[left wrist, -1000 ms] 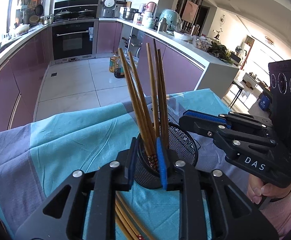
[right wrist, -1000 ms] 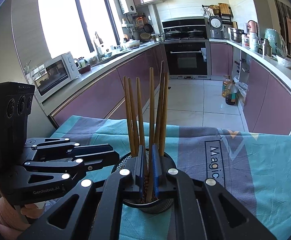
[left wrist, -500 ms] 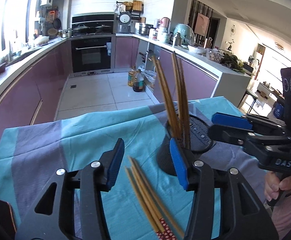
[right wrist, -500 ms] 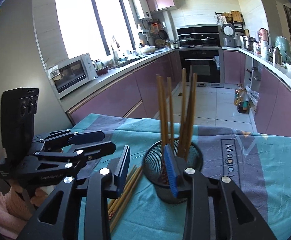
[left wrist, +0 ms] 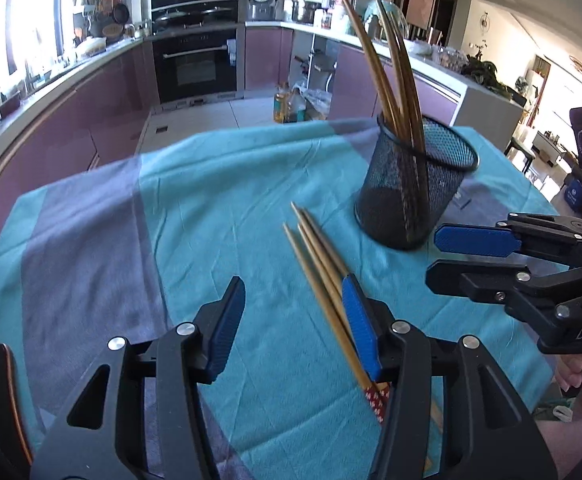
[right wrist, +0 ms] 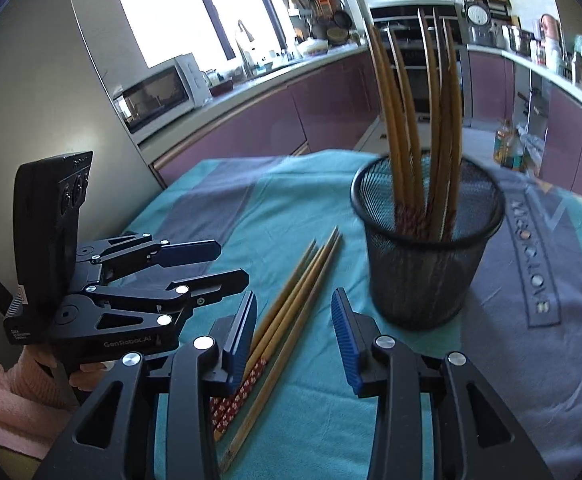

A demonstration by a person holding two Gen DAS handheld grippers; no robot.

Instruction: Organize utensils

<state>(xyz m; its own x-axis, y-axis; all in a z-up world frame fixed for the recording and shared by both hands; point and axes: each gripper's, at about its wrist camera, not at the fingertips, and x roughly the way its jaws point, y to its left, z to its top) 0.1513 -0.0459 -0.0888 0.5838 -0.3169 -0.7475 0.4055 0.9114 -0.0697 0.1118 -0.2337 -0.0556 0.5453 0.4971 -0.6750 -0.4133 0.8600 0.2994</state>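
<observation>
- My left gripper [left wrist: 293, 322] is released, its jaws having just been opening; nothing is pinched between them, though the loose chopsticks [left wrist: 323, 280] run past the inner face of its right-hand blue pad; whether that pad touches them I cannot tell
- My right gripper [right wrist: 294, 336] is released too, jaws just opened, with nothing gripped; the loose chopsticks [right wrist: 287, 320] lie on the cloth under its left-hand pad and reach into the gap between the pads
- Those chopsticks lie flat in a bundle on the teal tablecloth [left wrist: 219, 208], tips pointing toward the black mesh holder [right wrist: 427, 256], patterned red ends nearest me
- The holder stands upright on the cloth just beyond the bundle; several more chopsticks [right wrist: 415, 128] stand inside it, leaning against its rim
- From the left camera I see the right gripper hovering beside the holder; a hand [left wrist: 579, 372] grips its handle
</observation>
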